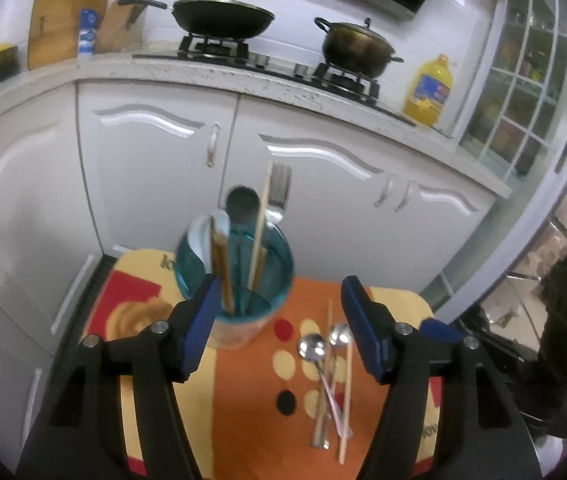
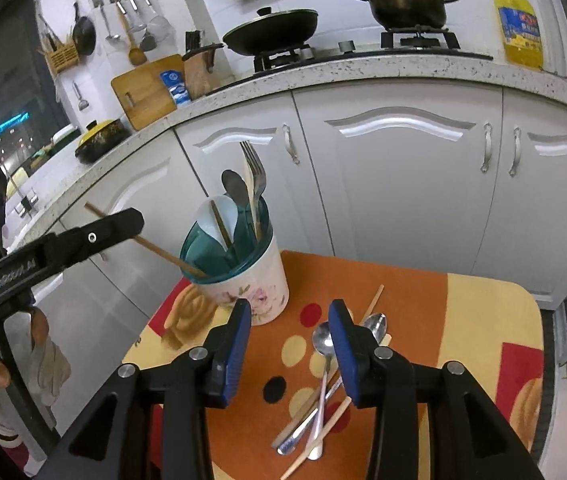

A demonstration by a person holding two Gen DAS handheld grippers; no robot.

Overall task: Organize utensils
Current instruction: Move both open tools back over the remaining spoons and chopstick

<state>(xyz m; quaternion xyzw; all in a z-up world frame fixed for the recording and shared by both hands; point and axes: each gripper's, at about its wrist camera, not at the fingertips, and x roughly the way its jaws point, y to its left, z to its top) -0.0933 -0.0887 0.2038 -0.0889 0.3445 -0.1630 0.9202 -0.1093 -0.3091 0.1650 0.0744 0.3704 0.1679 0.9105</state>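
Utensils fill the holder, a floral cup with a teal insert at the back of the patterned desk: a fork, a dark spoon, a white spoon and chopsticks. Two metal spoons and loose chopsticks lie in a pile beside it. The left claw gapes wide and empty just before the holder. The right claw stands partly open above the pile, gripping nothing.
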